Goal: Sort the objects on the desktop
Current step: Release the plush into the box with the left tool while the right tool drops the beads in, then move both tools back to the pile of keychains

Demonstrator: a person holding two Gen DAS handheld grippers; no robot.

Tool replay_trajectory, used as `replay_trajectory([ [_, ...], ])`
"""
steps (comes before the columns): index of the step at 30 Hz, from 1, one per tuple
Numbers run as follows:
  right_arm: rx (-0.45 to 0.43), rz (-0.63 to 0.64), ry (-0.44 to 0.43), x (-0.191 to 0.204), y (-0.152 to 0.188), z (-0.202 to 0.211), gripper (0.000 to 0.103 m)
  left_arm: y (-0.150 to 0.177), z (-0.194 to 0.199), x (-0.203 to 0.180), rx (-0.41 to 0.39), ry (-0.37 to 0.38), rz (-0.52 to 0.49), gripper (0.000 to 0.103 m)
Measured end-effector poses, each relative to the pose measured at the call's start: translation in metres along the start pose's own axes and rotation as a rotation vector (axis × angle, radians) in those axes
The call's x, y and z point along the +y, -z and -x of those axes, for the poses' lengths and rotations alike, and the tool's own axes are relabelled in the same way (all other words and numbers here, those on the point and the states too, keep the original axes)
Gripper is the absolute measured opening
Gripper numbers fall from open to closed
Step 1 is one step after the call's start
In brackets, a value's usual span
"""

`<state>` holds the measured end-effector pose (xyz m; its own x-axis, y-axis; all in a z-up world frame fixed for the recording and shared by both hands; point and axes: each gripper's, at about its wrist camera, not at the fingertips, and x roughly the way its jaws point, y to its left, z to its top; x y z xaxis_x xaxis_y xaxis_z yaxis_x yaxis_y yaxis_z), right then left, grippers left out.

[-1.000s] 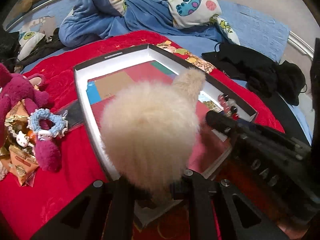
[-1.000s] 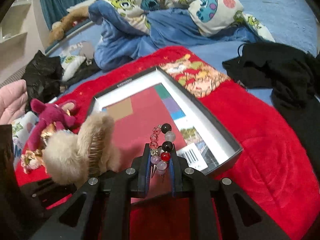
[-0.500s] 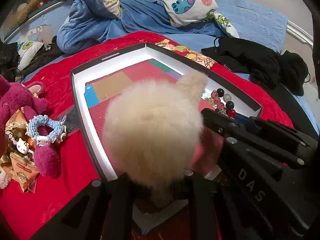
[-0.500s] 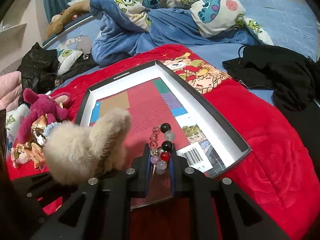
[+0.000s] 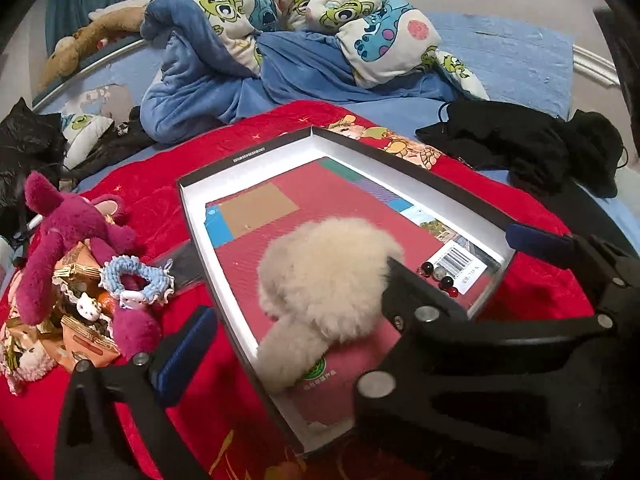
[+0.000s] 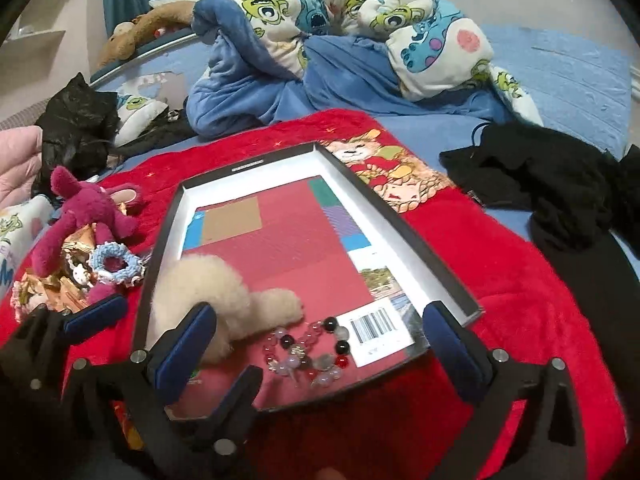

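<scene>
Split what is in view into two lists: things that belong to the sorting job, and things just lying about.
Part of the job:
- box lid tray
- cream fluffy clip, lying in the tray
- bead bracelet, lying in the tray
- blue scrunchie, outside the tray
- magenta plush toy, outside the tray

Just lying about:
- monster-print quilt
- black clothing
- red blanket
- brown soft toy

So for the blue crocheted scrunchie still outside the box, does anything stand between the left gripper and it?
Nothing visible does. The scrunchie lies on top of the toy pile left of the box, uncovered, and the open left gripper has only bare red blanket between its left finger and it.
</scene>
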<state>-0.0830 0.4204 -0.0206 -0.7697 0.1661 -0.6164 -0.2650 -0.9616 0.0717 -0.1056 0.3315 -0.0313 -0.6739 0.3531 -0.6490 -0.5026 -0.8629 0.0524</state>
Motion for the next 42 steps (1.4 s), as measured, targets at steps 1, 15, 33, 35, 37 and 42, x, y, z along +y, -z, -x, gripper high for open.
replay_trajectory([
  [1,0.002,-0.003,0.0,-0.001,0.0,0.0,0.103,0.0,0.001,0.0,-0.004,0.003,0.001,0.103],
  [15,-0.04,-0.037,0.027,0.001,-0.007,0.015,0.103,0.004,0.021,0.019,-0.028,-0.049,0.011,0.103],
  [33,-0.087,0.078,-0.208,0.154,-0.011,0.041,0.103,0.06,0.118,0.198,-0.076,-0.302,0.201,0.103],
  [35,-0.086,0.064,-0.252,0.168,-0.01,0.045,0.103,0.07,0.126,0.218,-0.075,-0.34,0.206,0.103],
  [37,-0.094,0.054,-0.301,0.184,-0.009,0.049,0.103,0.08,0.136,0.241,-0.073,-0.353,0.224,0.103],
  [42,-0.115,0.062,-0.367,0.213,-0.003,0.051,0.103,0.092,0.148,0.281,-0.075,-0.385,0.275,0.103],
])
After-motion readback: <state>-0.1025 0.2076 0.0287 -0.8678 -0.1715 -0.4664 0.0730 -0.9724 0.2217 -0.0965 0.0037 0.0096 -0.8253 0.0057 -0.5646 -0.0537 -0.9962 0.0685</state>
